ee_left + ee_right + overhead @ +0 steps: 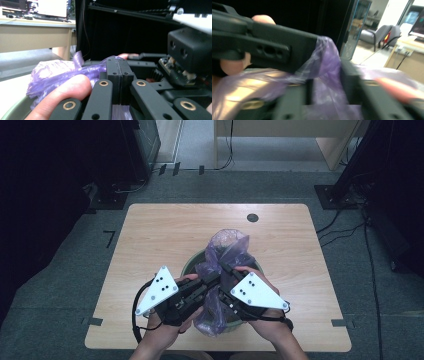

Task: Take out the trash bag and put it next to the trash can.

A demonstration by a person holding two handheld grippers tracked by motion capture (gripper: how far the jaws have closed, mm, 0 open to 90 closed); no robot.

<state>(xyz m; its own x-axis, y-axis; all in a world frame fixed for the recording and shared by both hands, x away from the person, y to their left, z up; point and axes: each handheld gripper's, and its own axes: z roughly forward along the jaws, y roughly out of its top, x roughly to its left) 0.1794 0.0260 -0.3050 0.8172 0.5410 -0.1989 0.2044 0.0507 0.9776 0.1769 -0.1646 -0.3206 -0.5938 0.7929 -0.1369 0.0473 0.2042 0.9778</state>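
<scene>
A crumpled purple plastic bag [227, 245] rises out of a round green bin [192, 261] at the table's front middle. My left gripper [215, 279] comes in from the left and is shut on the bag's edge; in the left gripper view its jaws [120, 62] meet with purple film [55, 71] pinched between them, a thumb lying beside. My right gripper [226, 269] reaches in from the right, close to the left one. Its view is blurred: its jaws [327, 86] stand a little apart with bunched film [327, 62] between them. The left gripper's jaw [269, 50] crosses just ahead.
The bin stands on a light wooden table [165, 235] with a dark round hole [252, 217] near its far edge. Grey carpet surrounds the table. Dark stands and cables [345, 227] lie at the right and back.
</scene>
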